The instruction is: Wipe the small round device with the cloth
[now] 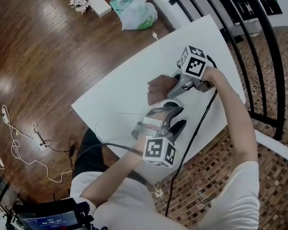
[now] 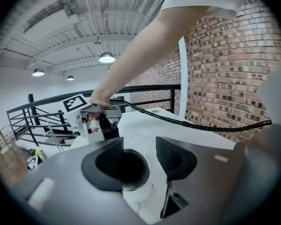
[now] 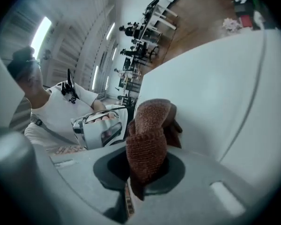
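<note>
The small round device (image 1: 171,103), a black dome on a white base (image 2: 131,172), stands on the white table (image 1: 120,95). My left gripper (image 1: 175,115) reaches around it from the near side. In the left gripper view the left pad lies against the dome, and a thin strip of table shows between the dome and the right pad (image 2: 139,156). A brown cloth (image 1: 158,87) hangs bunched just beyond the device, and my right gripper (image 1: 172,86) is shut on it. The cloth (image 3: 150,125) fills the space between the right gripper's (image 3: 140,165) jaws.
A black cable (image 1: 201,123) runs from the right gripper across the table's near edge. Black railing (image 1: 249,42) stands to the right. On the wooden floor beyond the table lie a plastic bag (image 1: 137,13), boxes (image 1: 98,4) and white cords (image 1: 14,143).
</note>
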{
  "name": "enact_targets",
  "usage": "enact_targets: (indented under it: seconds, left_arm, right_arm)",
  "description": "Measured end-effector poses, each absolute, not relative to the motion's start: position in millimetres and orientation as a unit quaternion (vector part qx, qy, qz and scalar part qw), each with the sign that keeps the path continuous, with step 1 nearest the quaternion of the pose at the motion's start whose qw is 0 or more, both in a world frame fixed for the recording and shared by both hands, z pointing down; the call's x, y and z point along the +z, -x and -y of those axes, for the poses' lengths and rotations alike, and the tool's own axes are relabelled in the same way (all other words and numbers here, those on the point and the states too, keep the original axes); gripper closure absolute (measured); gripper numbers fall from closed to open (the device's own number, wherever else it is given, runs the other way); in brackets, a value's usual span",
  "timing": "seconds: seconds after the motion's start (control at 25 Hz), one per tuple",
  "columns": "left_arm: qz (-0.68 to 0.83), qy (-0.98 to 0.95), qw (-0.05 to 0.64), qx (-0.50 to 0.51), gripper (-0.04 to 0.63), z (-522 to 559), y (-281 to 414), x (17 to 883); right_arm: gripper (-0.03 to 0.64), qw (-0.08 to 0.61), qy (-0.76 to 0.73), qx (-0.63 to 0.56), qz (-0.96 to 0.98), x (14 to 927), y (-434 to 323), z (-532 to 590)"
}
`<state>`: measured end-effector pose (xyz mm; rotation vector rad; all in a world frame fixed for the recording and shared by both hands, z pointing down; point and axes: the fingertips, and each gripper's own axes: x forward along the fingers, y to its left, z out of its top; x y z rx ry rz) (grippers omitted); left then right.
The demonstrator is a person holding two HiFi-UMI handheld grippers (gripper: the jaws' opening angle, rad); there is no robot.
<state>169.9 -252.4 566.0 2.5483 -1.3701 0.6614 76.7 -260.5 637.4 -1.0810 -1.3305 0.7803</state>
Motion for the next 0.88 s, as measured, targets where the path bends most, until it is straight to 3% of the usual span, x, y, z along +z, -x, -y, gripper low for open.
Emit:
enact_targets:
  seconds: [0.6, 0.72, 0.88]
  left_arm:
    - [0.462, -0.857, 0.089, 0.209, 0.383, 254.1, -166.3, 567.0]
    - [0.457, -0.86, 0.093, 0.208, 0.377, 253.3, -167.9, 569.8]
    - [0.449, -0.864, 0.102, 0.203, 0.377, 252.8, -165.6, 572.3]
  right_arm:
    - [0.591, 0.54, 0.442, 0.441, 0.565, 618.9, -176.4, 250.1]
    - [0.591, 0.528, 0.416, 0.433, 0.6, 620.7, -163.3, 274.6]
    - [0.591, 0.463, 0.42, 0.405, 0.667, 587.2, -83.0, 301.5]
